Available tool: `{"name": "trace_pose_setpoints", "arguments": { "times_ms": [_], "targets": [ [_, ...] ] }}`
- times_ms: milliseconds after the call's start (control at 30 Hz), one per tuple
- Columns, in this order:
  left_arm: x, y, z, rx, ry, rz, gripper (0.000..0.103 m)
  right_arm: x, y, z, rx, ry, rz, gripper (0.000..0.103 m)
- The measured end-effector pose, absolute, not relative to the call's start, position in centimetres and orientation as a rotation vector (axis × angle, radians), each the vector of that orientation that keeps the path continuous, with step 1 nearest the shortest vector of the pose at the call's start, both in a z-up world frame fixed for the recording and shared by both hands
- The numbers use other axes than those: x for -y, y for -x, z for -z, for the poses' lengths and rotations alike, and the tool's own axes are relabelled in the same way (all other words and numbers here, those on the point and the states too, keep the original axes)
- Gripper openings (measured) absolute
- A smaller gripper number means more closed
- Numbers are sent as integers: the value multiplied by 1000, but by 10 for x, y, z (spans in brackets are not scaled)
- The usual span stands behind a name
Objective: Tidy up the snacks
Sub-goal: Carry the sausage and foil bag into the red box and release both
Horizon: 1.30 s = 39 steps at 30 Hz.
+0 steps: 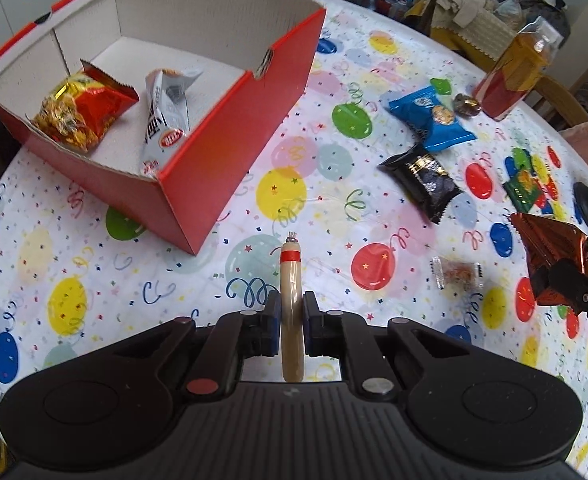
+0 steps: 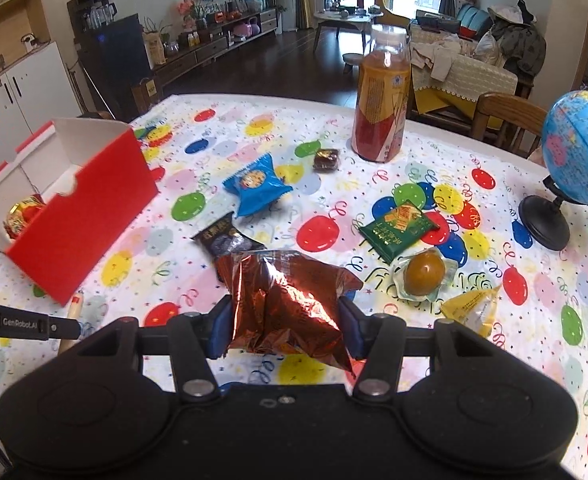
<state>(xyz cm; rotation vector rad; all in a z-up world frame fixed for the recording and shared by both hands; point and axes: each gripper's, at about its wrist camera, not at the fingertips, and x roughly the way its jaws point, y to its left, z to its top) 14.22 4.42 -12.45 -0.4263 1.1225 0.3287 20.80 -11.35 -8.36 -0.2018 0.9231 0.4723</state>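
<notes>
Left gripper [image 1: 292, 312] clamped on a tan sausage stick [image 1: 291, 280], red band and crimped tip pointing forward, lifted above the balloon-print tablecloth [image 1: 94, 300]. Just ahead and to the left, near corner of the red cardboard box [image 1: 214, 152], open-topped, white inside, close to the table's left edge. Inside, against the near end, a red-and-gold snack bag [image 1: 80, 110] and a white packet [image 1: 166, 120] leaning on the right wall; far half of the box floor bare. Open cloth between sausage tip and box corner.

Right gripper [image 2: 285, 316] closed on a crinkled copper foil bag [image 2: 286, 300], held above the cloth. Directly beyond, partly hidden by the foil, a black packet [image 2: 224, 238]; farther on, a blue cookie packet [image 2: 256, 184] and a small brown wrapped sweet [image 2: 326, 159]. To the right, a green packet [image 2: 403, 228], a clear-wrapped brown egg [image 2: 425, 272] and a yellow packet [image 2: 469, 308], near one another. Tall drink bottle [image 2: 381, 120] upright near the far edge; globe [image 2: 573, 148] on a black stand by the right edge. Bare cloth between box and black packet.
</notes>
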Motion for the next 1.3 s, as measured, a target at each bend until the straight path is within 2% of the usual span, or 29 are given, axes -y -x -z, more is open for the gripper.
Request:
{"name": "trace_pose_setpoints", "arguments": {
  "times_ms": [667,1300],
  "targets": [
    [-81,-123,50,-1014,371,-190,11,56,-152,23,-834,213,-513,53],
    [-177,-122,14,-941,309,-173,11,-55,-134,1,-753,246,-593,53]
  ]
}}
